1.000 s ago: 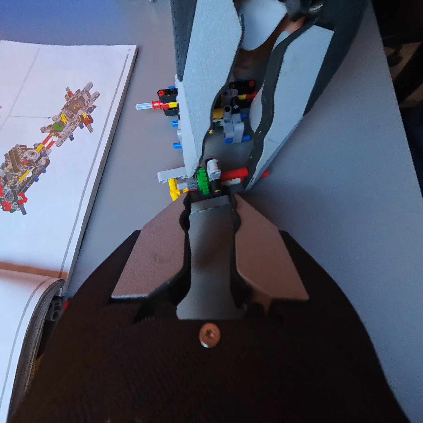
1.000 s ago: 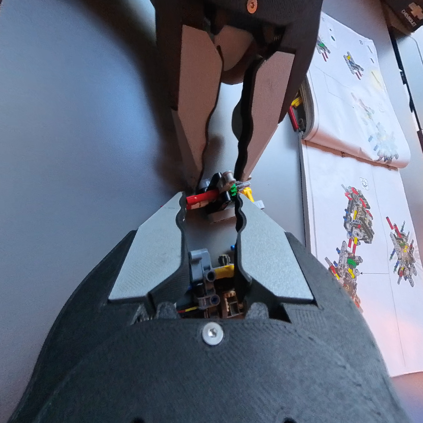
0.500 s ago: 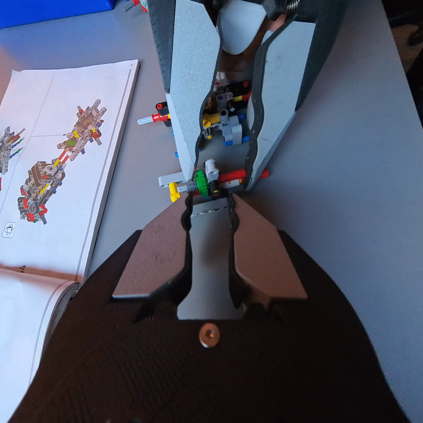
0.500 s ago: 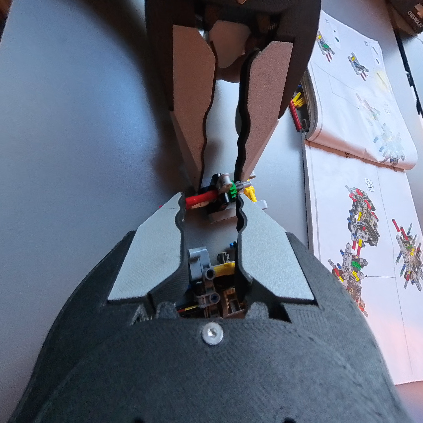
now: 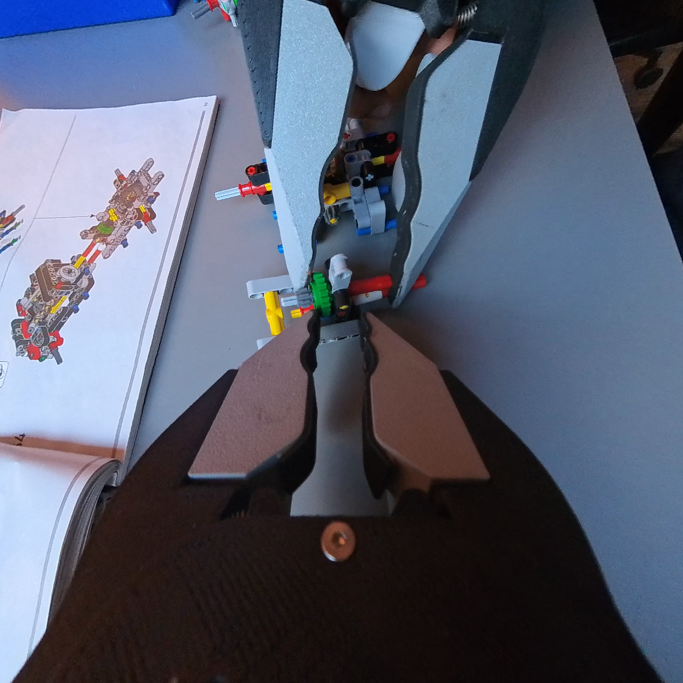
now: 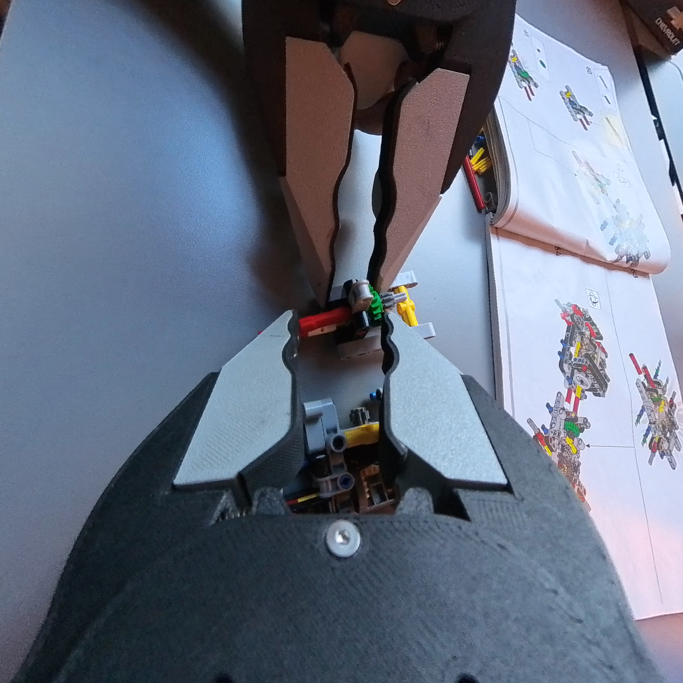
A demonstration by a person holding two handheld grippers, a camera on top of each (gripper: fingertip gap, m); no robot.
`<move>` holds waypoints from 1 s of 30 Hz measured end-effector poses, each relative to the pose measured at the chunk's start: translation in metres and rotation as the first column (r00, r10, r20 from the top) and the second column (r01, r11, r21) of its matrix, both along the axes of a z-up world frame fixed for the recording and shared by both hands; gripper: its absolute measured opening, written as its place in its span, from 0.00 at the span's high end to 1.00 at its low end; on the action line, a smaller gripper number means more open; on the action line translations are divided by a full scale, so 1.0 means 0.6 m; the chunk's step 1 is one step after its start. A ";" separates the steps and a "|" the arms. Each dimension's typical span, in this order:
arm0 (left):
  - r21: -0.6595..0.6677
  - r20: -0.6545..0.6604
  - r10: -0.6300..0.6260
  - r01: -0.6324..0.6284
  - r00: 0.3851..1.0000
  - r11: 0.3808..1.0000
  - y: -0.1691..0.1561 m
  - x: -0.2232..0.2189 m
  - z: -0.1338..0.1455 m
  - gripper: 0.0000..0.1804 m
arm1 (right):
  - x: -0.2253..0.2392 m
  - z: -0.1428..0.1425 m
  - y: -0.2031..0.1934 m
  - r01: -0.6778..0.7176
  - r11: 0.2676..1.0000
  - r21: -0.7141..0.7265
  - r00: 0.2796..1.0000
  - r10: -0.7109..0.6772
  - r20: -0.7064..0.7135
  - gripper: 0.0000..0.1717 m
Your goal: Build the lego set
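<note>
LEFT GRIPPER: brown-fingered left gripper (image 5: 338, 321), tips narrowed onto the grey beam (image 5: 340, 332) of the small brick sub-assembly (image 5: 332, 292); both pads meet its sides.
RIGHT GRIPPER: grey-fingered right gripper (image 6: 340, 325), facing the left one tip to tip; its fingers stand wide, one on either end of the same sub-assembly, at the red axle (image 6: 323, 318) and the green gear (image 6: 376, 306); pressing cannot be told.
LARGER MODEL: brick assembly (image 6: 342, 462) deep between the right gripper's fingers, near its body.
BOOKLET: open instruction booklet (image 5: 111, 258), left of the left gripper.
TABLE: grey table (image 5: 536, 332) beneath.
</note>
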State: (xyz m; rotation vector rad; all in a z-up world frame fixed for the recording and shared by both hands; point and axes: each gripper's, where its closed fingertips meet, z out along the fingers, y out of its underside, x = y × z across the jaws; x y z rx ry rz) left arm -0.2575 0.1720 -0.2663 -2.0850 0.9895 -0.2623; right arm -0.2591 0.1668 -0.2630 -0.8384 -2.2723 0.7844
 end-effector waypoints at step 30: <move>-0.041 0.069 -0.035 0.038 0.997 0.998 -0.005 0.004 0.004 0.93 | 0.002 0.009 -0.005 -0.048 0.991 0.121 0.995 0.058 -0.084 0.73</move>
